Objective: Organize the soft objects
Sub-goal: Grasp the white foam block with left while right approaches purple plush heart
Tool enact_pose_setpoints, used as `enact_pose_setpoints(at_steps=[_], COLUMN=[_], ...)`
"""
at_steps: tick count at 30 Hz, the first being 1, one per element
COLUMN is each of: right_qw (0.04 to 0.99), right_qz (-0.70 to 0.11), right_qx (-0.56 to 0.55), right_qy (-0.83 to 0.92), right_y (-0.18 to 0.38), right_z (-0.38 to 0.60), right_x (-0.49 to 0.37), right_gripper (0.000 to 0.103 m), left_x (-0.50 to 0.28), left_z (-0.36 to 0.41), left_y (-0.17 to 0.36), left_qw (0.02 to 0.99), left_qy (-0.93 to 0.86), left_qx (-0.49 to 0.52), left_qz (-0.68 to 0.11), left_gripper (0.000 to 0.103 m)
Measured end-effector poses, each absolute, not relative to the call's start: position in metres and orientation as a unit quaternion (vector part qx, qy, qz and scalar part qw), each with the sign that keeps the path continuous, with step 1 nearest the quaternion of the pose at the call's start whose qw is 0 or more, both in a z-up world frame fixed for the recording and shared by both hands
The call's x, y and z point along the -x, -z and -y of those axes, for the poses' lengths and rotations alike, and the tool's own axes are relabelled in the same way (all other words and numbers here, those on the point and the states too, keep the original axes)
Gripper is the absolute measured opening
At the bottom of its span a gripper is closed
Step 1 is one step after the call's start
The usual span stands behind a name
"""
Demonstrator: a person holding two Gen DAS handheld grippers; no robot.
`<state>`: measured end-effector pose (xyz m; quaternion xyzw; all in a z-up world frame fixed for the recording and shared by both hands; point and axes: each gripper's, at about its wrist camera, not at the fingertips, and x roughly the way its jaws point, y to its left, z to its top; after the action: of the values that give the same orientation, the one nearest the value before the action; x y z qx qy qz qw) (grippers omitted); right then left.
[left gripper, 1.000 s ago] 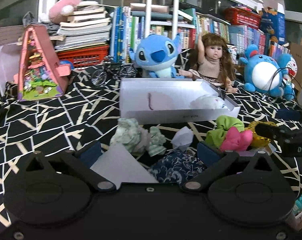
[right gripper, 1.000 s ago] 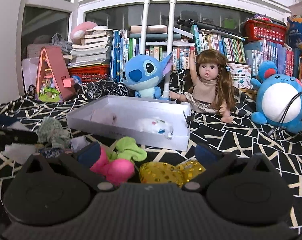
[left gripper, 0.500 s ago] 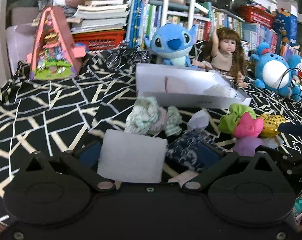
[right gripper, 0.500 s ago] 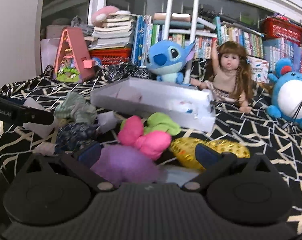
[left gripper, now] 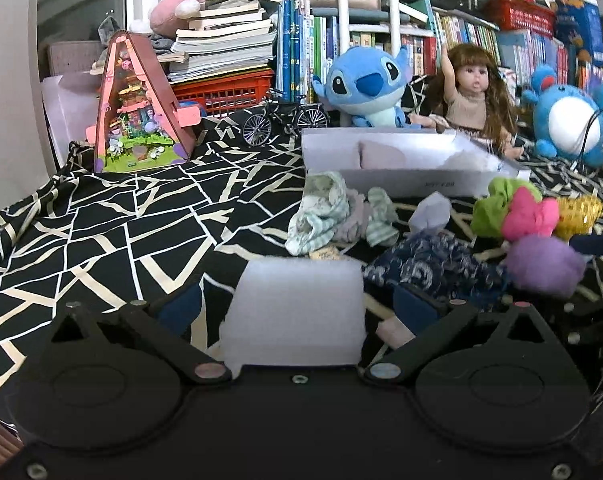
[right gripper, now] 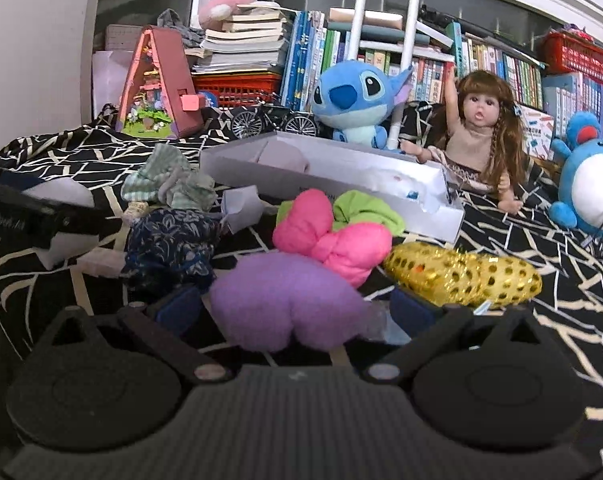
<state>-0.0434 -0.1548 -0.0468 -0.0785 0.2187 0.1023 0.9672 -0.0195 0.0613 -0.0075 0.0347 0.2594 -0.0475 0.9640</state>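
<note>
Pick-up stage: left claw point(left gripper: 297, 308) spread around white foam block point(left gripper: 295, 312), right claw point(right gripper: 295, 312) spread around purple plush point(right gripper: 285, 304), both on the patterned cloth. Next, probably: squeeze, lift, carry to white box point(right gripper: 381, 188).

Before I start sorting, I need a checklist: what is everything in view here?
Foam block: 1, white, between the left fingers.
Purple plush: 1, between the right fingers.
Pink plush: 1, behind the purple one.
Green cloth: 1, by the box.
Gold pouch: 1, right of the pink plush.
Navy cloth: 1, floral.
Striped cloth: 1, pale green.
Box: 1, white, open.
Blue plush: 1, behind the box.
Doll: 1, brown hair.
Left gripper: open.
Right gripper: open.
</note>
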Motion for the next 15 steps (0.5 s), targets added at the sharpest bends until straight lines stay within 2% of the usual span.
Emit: enact_pose_setpoints(at_steps=[10, 15], right_qw=[0.972, 0.970], right_qz=[-0.207, -0.225], right_qx=[0.092, 0.062], right_qy=[-0.069, -0.066], right_y=[0.061, 0.059], right_z=[0.146, 0.149], right_x=[0.043, 0.037], right_gripper=[0.103, 0.103], left_x=[0.016, 0.016], left_z=[-0.069, -0.071], left_y=[0.022, 0.024], left_qw=[0.962, 0.961], left_qy=[0.044, 0.046], left_qx=[-0.002, 0.008], left_qz=[-0.270, -0.272], left_gripper=[0.093, 0.088])
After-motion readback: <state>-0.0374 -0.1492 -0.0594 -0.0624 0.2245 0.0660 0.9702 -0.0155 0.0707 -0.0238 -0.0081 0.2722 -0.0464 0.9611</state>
